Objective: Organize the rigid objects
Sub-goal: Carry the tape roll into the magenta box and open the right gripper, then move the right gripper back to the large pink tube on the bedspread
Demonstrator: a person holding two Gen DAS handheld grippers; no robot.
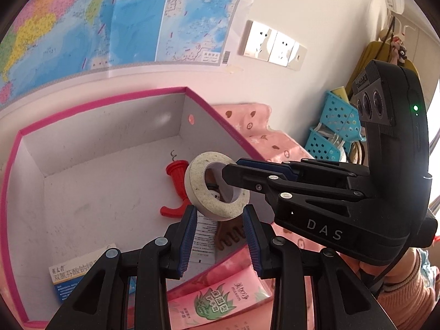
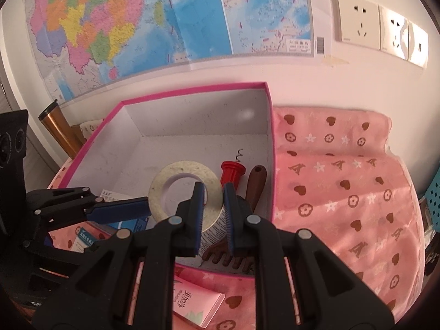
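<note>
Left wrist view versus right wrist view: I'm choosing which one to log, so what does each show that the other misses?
Only the left wrist view shows the blue perforated baskets and a person's sleeve. Only the right wrist view shows the brown wooden handle and a copper-coloured post. Both show the pink-rimmed box, the tape roll held by the right gripper, the red corkscrew and the wall map.

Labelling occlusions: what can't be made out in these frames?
- Left tongs: grip on tape roll unclear, left wrist view; contact too close to call.
- Brown wooden tool: middle hidden behind right tongs, right wrist view.
- Medicine box: print covered by left tongs, left wrist view.
</note>
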